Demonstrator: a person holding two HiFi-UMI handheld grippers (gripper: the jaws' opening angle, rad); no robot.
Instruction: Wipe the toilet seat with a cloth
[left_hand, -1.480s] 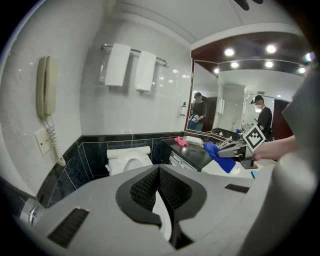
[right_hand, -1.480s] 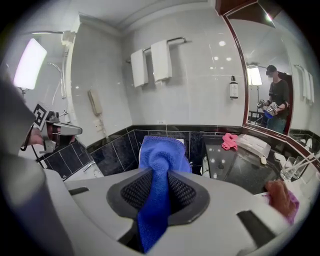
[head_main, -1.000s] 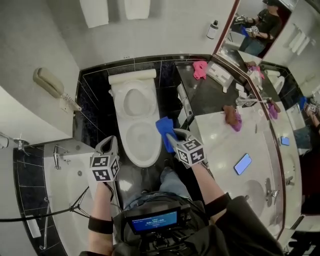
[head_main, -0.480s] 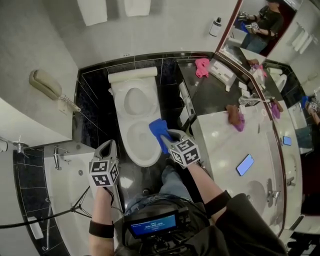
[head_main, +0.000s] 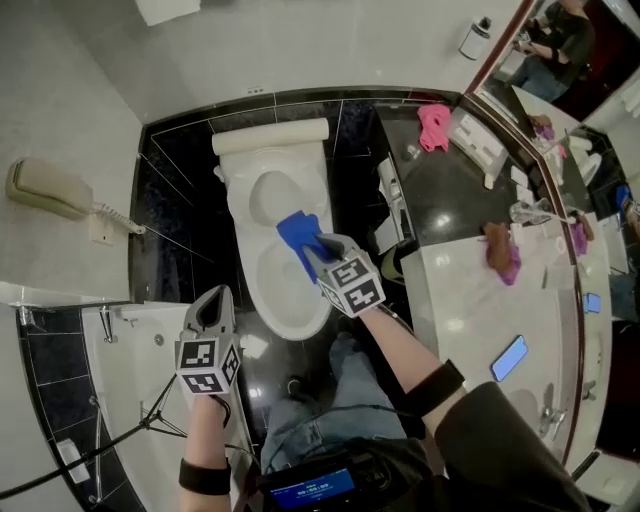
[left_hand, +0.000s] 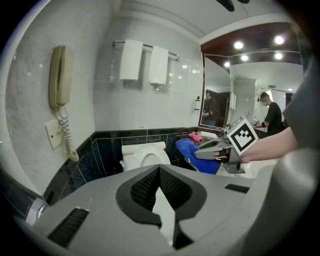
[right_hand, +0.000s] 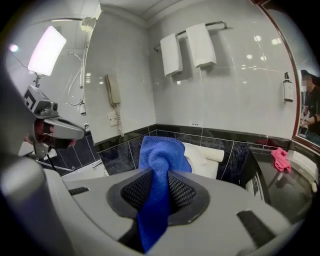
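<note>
The white toilet (head_main: 285, 290) stands against the black-tiled wall, and the left gripper view shows it as well (left_hand: 144, 154). My right gripper (head_main: 318, 246) is shut on a blue cloth (head_main: 299, 232). It holds the cloth over the middle of the toilet, toward its right side; I cannot tell whether the cloth touches. In the right gripper view the cloth (right_hand: 161, 155) runs bunched between the jaws of that gripper (right_hand: 159, 192) and spreads out beyond them. My left gripper (head_main: 214, 303) is shut and empty. It hangs left of the bowl's front, apart from it.
A bathtub (head_main: 125, 345) lies at the left, under a wall phone (head_main: 45, 190). To the right a black ledge carries a pink cloth (head_main: 434, 126). The white counter (head_main: 470, 330) holds another cloth (head_main: 503, 256) and a phone (head_main: 510, 357). Towels (left_hand: 145, 62) hang above the toilet.
The right gripper carried the blue cloth from beside the toilet's right edge to over its middle. The left gripper drifted lower and a little nearer me, still shut.
</note>
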